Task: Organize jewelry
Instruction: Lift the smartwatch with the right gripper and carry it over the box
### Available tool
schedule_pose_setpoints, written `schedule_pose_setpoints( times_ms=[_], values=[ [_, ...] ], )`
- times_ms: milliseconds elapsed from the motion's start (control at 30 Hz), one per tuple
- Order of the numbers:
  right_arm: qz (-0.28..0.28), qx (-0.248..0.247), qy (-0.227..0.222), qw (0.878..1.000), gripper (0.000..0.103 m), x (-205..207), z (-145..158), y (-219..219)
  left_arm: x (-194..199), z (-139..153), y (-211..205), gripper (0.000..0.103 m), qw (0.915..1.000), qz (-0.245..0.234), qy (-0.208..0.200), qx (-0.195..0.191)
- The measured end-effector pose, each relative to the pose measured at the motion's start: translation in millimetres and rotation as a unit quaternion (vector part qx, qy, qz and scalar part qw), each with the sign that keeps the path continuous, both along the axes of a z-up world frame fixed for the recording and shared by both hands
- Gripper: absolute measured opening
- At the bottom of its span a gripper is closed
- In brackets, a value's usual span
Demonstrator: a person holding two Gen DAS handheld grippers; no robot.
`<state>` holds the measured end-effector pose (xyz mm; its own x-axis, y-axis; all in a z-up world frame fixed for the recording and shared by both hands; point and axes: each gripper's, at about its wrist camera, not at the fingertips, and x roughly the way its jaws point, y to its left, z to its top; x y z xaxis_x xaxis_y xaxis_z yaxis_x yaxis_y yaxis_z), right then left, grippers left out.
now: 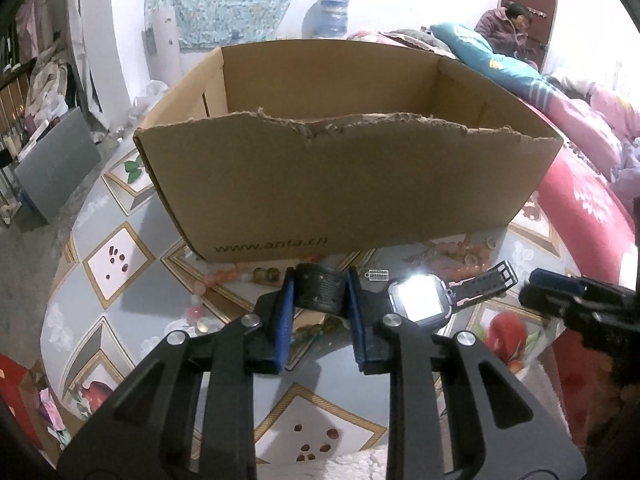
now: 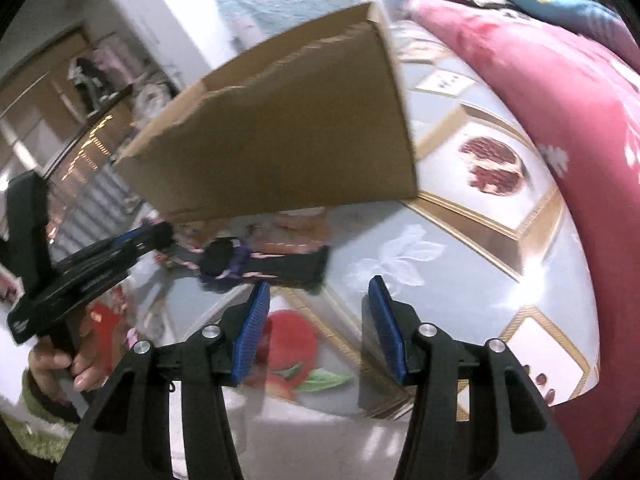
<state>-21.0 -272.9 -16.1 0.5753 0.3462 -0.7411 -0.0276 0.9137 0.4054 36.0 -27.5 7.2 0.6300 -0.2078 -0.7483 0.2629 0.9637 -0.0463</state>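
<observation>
The left gripper is clamped on one strap of the watch: its blue pads press on the black band from both sides, close to the near wall of the cardboard box. The watch lies across the view, its long axis running roughly along that wall; the lit square face sits just right of the jaws and the free strap trails toward the right edge of the table. The right gripper is unclenched with nothing between its pads, and the free strap end lies just ahead of them and a little to the left. Bead bracelets lie on the table touching the foot of the box. The left hand already has the watch; judging by this, lifting it over the torn rim comes next.
</observation>
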Motion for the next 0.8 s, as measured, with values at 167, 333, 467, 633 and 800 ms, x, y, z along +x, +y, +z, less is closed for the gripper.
schedule_pose_setpoints(
  times_ms=[167,333,467,633,800],
  values=[
    [-0.002,-0.007,0.002,1.0,0.029,14.1,-3.1,5.1,1.4,-1.8,-0.3,0.023,1.0,-0.001,-0.001,-0.003],
    [0.006,-0.013,0.013,1.0,0.012,28.0,-3.9,15.7,1.2,-3.2,3.3,0.023,0.9999,-0.001,-0.001,-0.01],
    [0.001,-0.011,0.01,1.0,0.008,28.0,-3.0,15.7,2.7,-4.9,6.3,0.023,0.9998,-0.001,0.0,-0.018],
    [0.009,-0.007,-0.017,1.0,0.004,12.9,15.8,18.0,0.6,0.3,9.4,0.023,0.9992,-0.012,0.001,-0.039],
    [0.017,-0.026,-0.05,0.998,0.004,-1.5,42.5,21.9,-9.6,10.2,6.2,0.023,0.9984,-0.025,-0.007,-0.05]
  ],
)
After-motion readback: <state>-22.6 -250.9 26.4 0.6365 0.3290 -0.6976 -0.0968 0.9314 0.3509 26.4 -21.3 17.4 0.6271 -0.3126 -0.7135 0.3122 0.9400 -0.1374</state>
